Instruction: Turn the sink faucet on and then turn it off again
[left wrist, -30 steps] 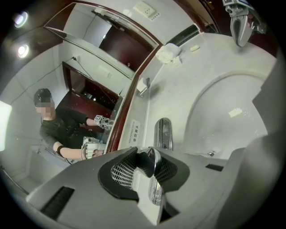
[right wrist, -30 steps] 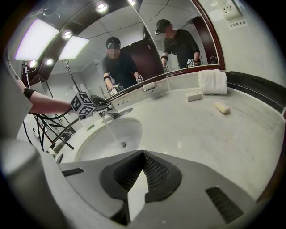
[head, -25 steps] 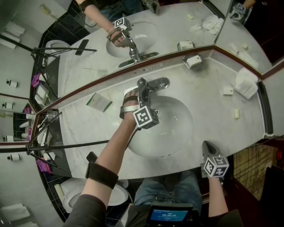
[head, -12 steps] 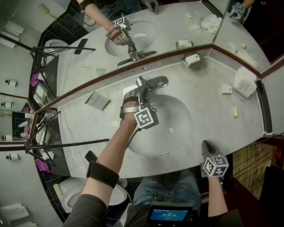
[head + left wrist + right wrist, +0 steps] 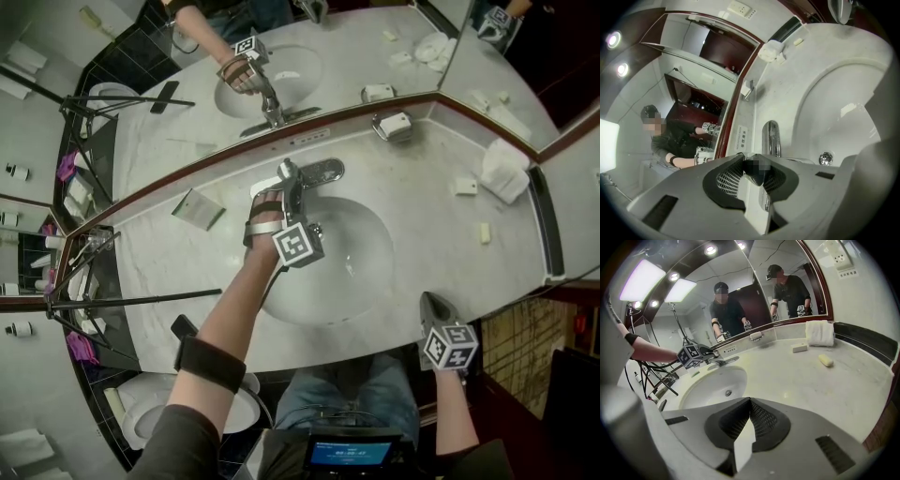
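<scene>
Faucet [image 5: 322,171] of chrome stands at the basin's [image 5: 370,272] back rim, just under the mirror [image 5: 309,66]. Its spout [image 5: 771,136] reaches over the basin toward the drain [image 5: 826,158]. The left gripper [image 5: 290,187] comes in over the basin's left half, its jaws clamped on the faucet's lever [image 5: 287,172]. The right gripper [image 5: 432,304] hangs at the basin's front right rim, jaws together with nothing between them. Right of the basin lie a soap dish [image 5: 392,125], a small white box [image 5: 464,187], a soap bar [image 5: 485,232] and a folded towel [image 5: 506,171]. Left of the basin lies a flat packet [image 5: 197,208].
</scene>
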The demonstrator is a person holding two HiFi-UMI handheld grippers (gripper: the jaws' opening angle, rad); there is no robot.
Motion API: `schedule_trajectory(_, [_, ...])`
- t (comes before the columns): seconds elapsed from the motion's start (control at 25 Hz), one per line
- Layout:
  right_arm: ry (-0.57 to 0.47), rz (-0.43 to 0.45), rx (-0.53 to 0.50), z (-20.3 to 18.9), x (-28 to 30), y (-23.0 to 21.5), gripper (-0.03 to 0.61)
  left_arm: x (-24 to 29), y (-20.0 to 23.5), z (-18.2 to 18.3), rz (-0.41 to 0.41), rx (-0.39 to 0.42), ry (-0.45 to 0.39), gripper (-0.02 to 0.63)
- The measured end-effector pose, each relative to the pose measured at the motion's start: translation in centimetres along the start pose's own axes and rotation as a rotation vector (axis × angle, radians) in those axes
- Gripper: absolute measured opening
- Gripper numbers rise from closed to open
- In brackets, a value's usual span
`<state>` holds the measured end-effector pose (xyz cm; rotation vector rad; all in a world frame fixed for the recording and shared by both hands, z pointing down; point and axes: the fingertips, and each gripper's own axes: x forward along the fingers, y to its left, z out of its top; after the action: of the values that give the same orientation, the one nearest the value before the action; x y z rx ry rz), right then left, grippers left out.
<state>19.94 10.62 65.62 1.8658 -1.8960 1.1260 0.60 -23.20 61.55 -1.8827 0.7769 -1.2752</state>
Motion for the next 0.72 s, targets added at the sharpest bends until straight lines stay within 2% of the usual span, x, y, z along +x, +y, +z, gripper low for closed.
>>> schedule_trajectory(0.52, [-0.037,0.038,-0.053,4.1,-1.4,0.4,0.017,-4.9,0.5,0.6,-0.092,-0.024,0.043,0.106])
schedule_trajectory(0.72, [-0.048,0.060,-0.082,6.0,-1.7,0.9,0.017,-7.9,1.3,0.9,-0.091,-0.065,0.028,0.103])
